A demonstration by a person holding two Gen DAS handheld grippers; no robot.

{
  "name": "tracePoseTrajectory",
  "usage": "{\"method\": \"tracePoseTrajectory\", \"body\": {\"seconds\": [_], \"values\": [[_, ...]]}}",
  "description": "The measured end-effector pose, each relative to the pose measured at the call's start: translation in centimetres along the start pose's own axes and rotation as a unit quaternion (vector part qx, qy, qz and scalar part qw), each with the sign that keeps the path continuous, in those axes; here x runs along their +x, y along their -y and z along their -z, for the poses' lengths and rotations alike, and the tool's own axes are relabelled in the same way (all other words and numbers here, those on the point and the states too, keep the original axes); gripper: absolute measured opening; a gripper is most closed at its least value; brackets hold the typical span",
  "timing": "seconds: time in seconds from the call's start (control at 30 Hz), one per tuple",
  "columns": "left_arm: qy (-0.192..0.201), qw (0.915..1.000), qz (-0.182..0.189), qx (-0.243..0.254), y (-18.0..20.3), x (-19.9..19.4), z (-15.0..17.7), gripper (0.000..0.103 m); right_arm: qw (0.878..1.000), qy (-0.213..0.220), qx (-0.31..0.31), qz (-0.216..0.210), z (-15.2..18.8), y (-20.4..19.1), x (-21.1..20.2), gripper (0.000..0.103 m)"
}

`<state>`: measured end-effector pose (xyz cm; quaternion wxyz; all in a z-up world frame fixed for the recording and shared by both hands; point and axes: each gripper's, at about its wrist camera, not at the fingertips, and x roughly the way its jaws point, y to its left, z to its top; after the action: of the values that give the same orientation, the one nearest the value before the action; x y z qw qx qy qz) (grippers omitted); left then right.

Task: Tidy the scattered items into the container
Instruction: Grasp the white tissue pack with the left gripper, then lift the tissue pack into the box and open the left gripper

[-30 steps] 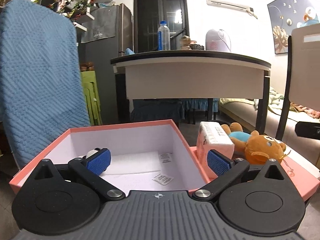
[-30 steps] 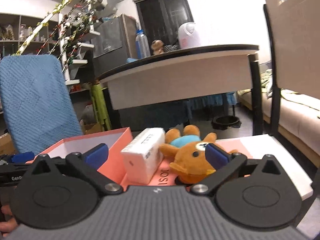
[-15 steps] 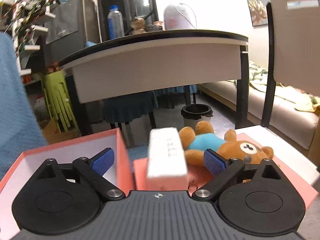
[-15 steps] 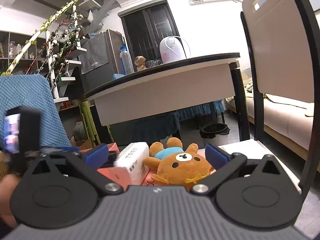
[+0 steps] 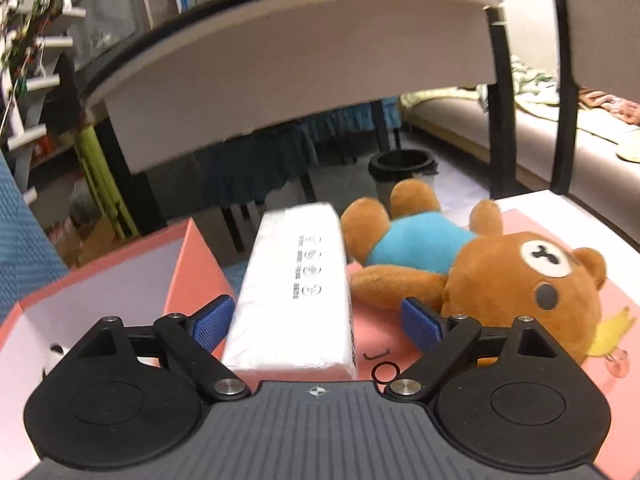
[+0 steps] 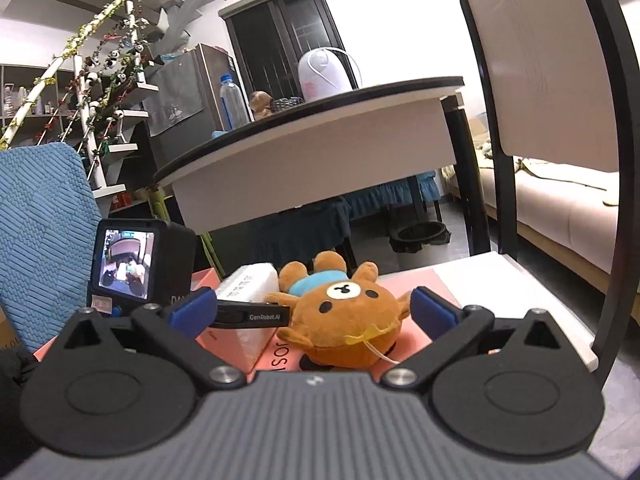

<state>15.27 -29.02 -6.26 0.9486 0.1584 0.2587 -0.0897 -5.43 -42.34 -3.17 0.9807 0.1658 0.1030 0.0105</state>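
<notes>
A white tissue pack [image 5: 296,292] lies lengthwise on a pink lid [image 5: 532,220], beside the open pink box [image 5: 192,256]. My left gripper [image 5: 316,320] straddles the pack's near end and its jaws are closing. The left pad is at the pack's side; the right pad stands apart from it. A brown teddy bear [image 5: 520,276] in a blue shirt lies to the right of the pack. In the right wrist view, my right gripper [image 6: 312,312] is open with the bear [image 6: 348,316] just ahead between its fingers. The left gripper's body crosses in front of the tissue pack [image 6: 250,280].
A white and black table [image 5: 300,52] overhangs the scene, with a black bin [image 5: 402,164] on the floor beneath. A chair back [image 6: 540,60] rises at the right over the white seat [image 6: 500,272]. A blue cushioned chair [image 6: 36,220] stands at the left.
My left gripper swung right from over the pink box to the tissue pack and its jaws narrowed. The right gripper shifted slightly; the left gripper's camera came into its view.
</notes>
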Motion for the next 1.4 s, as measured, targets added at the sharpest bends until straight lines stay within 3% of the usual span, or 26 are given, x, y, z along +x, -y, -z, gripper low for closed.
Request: {"method": "tracePoseTrajectory", "body": {"seconds": [0.07, 0.13, 0.17, 0.2, 0.3, 0.5, 0.7, 0.8, 0.93, 1.13, 1.27, 1.4], "values": [[-0.019, 0.9996, 0.01, -0.017, -0.3, 1.0, 0.1, 0.092, 1.0, -0.006, 0.002, 0.002, 0.2, 0.2, 0.4, 0.103], [-0.029, 0.999, 0.011, -0.033, -0.6, 1.5, 0.1, 0.085, 1.0, -0.013, 0.002, 0.004, 0.4, 0.3, 0.8, 0.103], [-0.028, 0.999, 0.008, -0.035, -0.6, 1.6, 0.1, 0.07, 1.0, -0.016, 0.002, 0.004, 0.5, 0.2, 0.9, 0.103], [-0.028, 0.9989, 0.005, -0.037, -0.7, 1.6, 0.0, 0.062, 1.0, -0.018, 0.001, 0.005, 0.6, 0.2, 1.1, 0.103], [-0.029, 0.9979, 0.017, -0.055, -1.3, 1.4, -0.2, 0.06, 1.0, -0.021, 0.0, 0.01, 0.8, 0.3, 1.4, 0.103], [0.012, 0.9958, 0.031, -0.085, -3.7, -1.6, -1.9, 0.06, 0.999, -0.029, 0.008, 0.018, 1.2, 0.5, 1.8, 0.103], [0.046, 0.9881, 0.039, -0.141, -8.9, -5.2, -3.6, 0.06, 0.999, -0.036, 0.01, 0.021, 1.5, 0.1, 2.6, 0.103], [0.048, 0.9853, 0.024, -0.162, -12.1, -5.8, -4.0, 0.06, 0.999, -0.042, 0.01, 0.018, 1.6, -0.2, 3.3, 0.103], [0.023, 0.9821, -0.016, -0.186, -16.5, -4.6, -3.9, 0.06, 0.999, -0.049, 0.011, 0.008, 1.8, -0.9, 4.1, 0.103], [-0.058, 0.9746, -0.054, -0.21, -20.6, 0.9, -3.6, 0.06, 0.998, -0.064, 0.002, -0.009, 2.3, -1.6, 5.0, 0.103], [-0.095, 0.9706, -0.042, -0.217, -21.4, 3.7, -3.0, 0.06, 0.998, -0.066, 0.005, -0.008, 2.4, -1.5, 5.0, 0.103], [-0.104, 0.9716, -0.046, -0.208, -21.0, 4.8, -2.7, 0.06, 0.998, -0.062, 0.01, -0.006, 2.2, -1.3, 5.1, 0.103]]}}
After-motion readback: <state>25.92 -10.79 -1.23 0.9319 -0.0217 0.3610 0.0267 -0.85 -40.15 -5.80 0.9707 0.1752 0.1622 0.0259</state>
